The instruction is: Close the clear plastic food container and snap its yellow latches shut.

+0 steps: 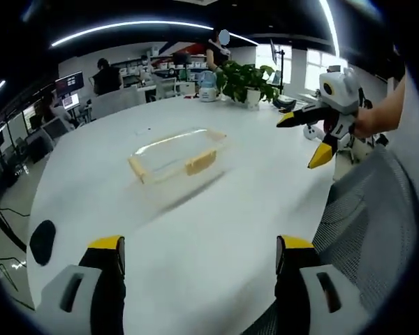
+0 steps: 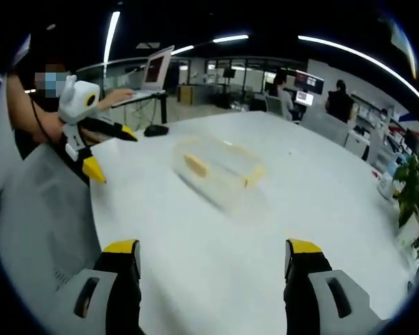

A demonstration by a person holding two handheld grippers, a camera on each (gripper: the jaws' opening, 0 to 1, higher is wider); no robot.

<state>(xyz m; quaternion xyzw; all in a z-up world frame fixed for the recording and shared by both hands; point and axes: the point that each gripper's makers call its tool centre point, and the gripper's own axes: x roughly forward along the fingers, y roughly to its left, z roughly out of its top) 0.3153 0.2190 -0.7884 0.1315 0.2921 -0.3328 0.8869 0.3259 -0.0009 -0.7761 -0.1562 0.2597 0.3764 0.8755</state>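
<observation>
The clear plastic food container (image 1: 174,152) lies on the round white table (image 1: 223,230), with a yellow latch (image 1: 200,162) on its near long side and another at its left end. My left gripper (image 1: 199,255) hangs open well short of it, nothing between the jaws. My right gripper (image 1: 302,137) comes in from the upper right, open, held above the table edge. In the right gripper view the container (image 2: 220,169) is blurred; my right gripper (image 2: 213,258) is open and apart from it, and my left gripper (image 2: 112,151) hangs open at the left.
A grey mesh chair (image 1: 377,209) stands at the table's right edge. A potted plant (image 1: 244,80) and a jug sit at the far side. A black mouse (image 2: 156,130) and an open laptop (image 2: 157,70) lie beyond the table. People sit at desks behind.
</observation>
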